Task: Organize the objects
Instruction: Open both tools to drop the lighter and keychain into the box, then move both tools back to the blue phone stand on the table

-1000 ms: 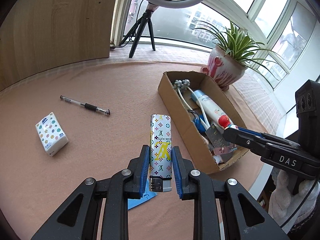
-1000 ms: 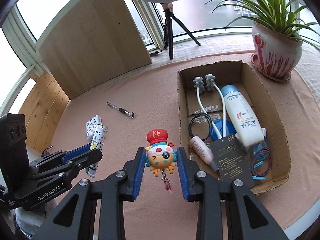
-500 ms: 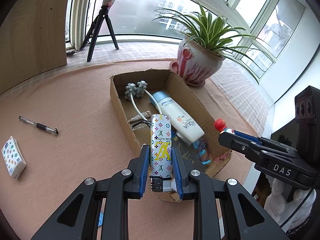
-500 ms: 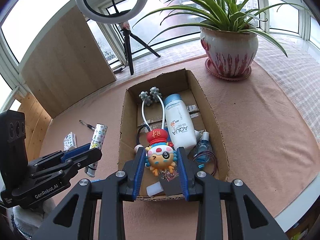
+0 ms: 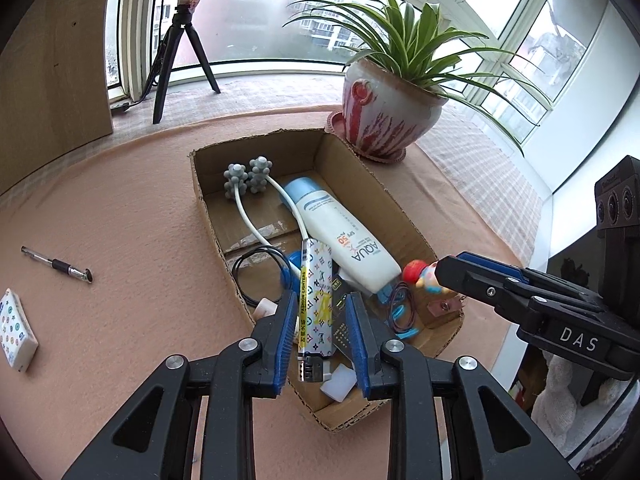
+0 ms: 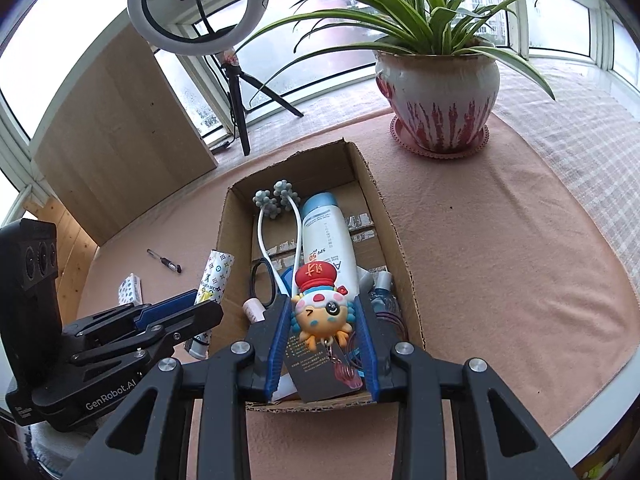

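left tool (image 5: 318, 334) apart, lighter (image 5: 316, 304) loose? | right tool (image 6: 324, 344) clamps toy (image 6: 322, 308) | box (image 6: 394, 248)

The cardboard box (image 5: 404, 224) sits on the table (image 5: 132, 240), with the potted plant (image 5: 388, 116) at its 1 o'clock and the tripod (image 5: 176, 56) at its 11 o'clock, near the window. Inside the box, the lotion bottle (image 5: 340, 236) lies along the right wall, the massage roller (image 5: 248, 178) at its 10 o'clock, and the cable loop (image 5: 256, 270) at its 8 o'clock. Left of the box at 9 o'clock lies the pen (image 5: 56, 266), with the tissue pack (image 5: 16, 330) at the pen's 7 o'clock.
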Tool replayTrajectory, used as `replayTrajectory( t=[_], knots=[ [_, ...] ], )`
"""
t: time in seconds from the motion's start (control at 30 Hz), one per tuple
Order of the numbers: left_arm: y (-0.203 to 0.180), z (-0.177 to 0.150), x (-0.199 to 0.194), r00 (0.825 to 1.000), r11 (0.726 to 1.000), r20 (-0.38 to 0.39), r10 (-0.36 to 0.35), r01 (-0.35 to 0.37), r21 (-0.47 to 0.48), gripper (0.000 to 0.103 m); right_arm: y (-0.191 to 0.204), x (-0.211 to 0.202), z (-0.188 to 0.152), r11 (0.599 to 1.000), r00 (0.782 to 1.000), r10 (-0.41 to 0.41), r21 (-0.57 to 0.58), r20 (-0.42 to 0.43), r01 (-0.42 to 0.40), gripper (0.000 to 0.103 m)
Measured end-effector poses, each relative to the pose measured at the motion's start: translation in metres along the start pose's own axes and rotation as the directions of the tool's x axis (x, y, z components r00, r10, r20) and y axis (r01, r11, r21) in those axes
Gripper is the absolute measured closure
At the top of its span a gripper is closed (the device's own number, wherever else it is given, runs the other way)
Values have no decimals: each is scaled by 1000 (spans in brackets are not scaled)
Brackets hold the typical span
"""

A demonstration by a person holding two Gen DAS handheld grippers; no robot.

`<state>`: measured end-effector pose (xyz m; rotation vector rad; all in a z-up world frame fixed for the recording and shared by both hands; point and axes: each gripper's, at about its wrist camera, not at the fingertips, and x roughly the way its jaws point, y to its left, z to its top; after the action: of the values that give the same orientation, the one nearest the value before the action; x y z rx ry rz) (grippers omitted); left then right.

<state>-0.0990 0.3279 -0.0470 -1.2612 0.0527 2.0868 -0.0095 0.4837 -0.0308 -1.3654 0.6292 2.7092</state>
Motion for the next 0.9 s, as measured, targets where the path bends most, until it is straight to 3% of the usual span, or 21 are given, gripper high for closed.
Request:
replayTrajectory(
  t=[0.03,0.07,0.1,0.17,0.53,0.9],
  knots=[
    [1,0,0,1000,1000,-1,6,-6,-6,43,-1,0,1,1000,1000,7,5,-3,-7,68],
    [2,0,0,1000,1000,6,15,-15,-9,31,-3,-1,1,1000,1000,8,12,2,-8,56],
    [3,-1,-1,1000,1000,14,21,-21,-10,30,-4,-3,1,1000,1000,4,20,15,-4,46],
    [5,-1,-2,1000,1000,14,26,-26,-16,31,-5,-6,2,1000,999,0,28,32,-1,43],
    [23,-14,-13,999,997,6,53,-53,-55,30,3,0,-1,999,999,22,24,29,-23,43],
    [76,-49,-49,993,982,0,120,-119,-148,31,39,7,-9,997,998,46,-59,33,-44,43]
  ],
)
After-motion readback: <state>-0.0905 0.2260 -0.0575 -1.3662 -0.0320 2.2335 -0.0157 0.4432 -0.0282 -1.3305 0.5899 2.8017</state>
